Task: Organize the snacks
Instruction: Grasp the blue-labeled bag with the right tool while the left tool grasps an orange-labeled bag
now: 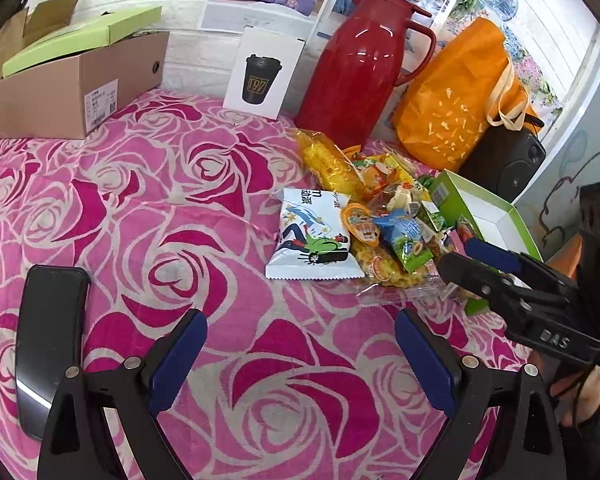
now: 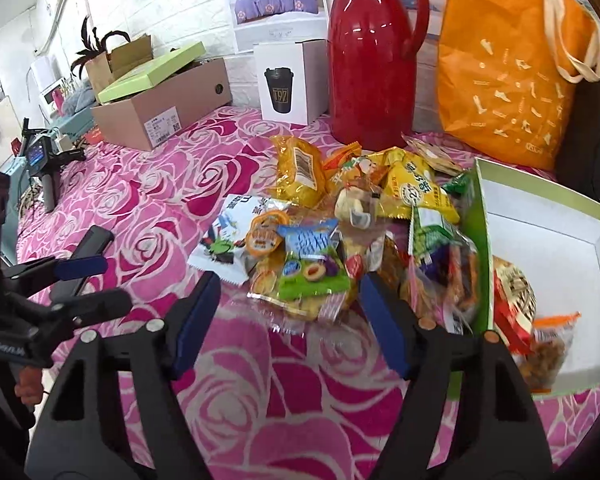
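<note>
A pile of small snack packets (image 1: 380,220) (image 2: 340,236) lies on the pink rose cloth (image 1: 160,200) in front of a red jug. A white cartoon-print packet (image 1: 312,236) (image 2: 224,240) rests at the pile's left edge. An open green box (image 1: 496,216) (image 2: 560,240) with a white inside stands at the right, with two packets (image 2: 528,312) in its near corner. My left gripper (image 1: 300,360) (image 2: 100,282) hovers open over bare cloth, short of the pile. My right gripper (image 2: 290,300) (image 1: 466,260) is open just before a green-and-blue packet (image 2: 312,268), empty.
Behind the pile stand a red jug (image 1: 356,68) (image 2: 372,60), an orange tote bag (image 1: 460,96) (image 2: 508,80), a white cup carton (image 1: 260,76) and a black speaker (image 1: 504,164). A cardboard box (image 1: 76,80) sits far left. A black phone (image 1: 48,344) lies near left.
</note>
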Motion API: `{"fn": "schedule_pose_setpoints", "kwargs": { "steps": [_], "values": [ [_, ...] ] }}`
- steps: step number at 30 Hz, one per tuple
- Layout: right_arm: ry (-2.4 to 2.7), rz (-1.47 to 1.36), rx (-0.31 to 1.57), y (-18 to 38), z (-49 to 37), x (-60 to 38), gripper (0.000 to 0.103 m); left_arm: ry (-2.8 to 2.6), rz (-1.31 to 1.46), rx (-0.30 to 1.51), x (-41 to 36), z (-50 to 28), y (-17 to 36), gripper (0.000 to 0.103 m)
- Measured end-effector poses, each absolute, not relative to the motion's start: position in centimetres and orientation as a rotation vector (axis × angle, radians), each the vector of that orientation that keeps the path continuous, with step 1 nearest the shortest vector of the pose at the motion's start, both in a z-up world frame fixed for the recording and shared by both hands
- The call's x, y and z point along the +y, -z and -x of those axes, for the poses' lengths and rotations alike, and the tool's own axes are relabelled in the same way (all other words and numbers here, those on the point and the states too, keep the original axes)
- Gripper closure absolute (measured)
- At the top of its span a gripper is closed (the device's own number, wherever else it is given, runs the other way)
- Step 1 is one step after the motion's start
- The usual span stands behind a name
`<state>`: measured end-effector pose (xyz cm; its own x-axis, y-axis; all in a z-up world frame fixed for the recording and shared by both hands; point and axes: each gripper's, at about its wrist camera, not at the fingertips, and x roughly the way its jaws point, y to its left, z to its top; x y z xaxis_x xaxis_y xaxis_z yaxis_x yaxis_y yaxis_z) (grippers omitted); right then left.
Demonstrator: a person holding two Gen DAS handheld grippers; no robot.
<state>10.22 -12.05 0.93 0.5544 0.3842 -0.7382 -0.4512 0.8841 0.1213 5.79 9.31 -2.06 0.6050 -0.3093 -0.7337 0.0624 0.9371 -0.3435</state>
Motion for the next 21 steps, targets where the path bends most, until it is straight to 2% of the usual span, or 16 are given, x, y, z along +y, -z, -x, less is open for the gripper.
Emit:
{"fn": "schedule_pose_setpoints", "kwargs": {
  "steps": [3, 6, 8, 12, 17, 19, 21],
  "values": [
    [-0.495, 0.108, 0.860, -0.1, -11.7, -11.3, 0.041, 0.225, 0.301, 0.905, 9.4, -6.6, 2.3, 0.006],
    [-0.473, 0.133, 0.883, 1.2, -12.9, -11.0, 0.042, 0.244, 0.299, 0.900, 9.3, -7.4, 2.3, 0.007],
    [-0.473, 0.129, 0.916, 2.2, -13.5, -11.2, 0.060, 0.267, 0.292, 0.899, 8.9, -8.0, 2.1, 0.011],
    [-0.490, 0.103, 0.902, 1.7, -13.0, -12.0, 0.062, 0.340, 0.267, 0.904, 7.3, -9.9, 1.9, 0.032],
    [-0.494, 0.086, 0.873, 0.2, -11.1, -13.4, 0.063, 0.408, 0.279, 0.915, 4.7, -12.9, 2.1, 0.043],
    [-0.490, 0.079, 0.868, -0.3, -10.1, -14.1, 0.063, 0.414, 0.278, 0.925, 3.7, -14.0, 2.4, 0.055],
    [-0.484, 0.069, 0.863, -0.6, -9.1, -15.0, 0.063, 0.409, 0.282, 0.939, 3.1, -14.9, 2.8, 0.056]
  ]
}}
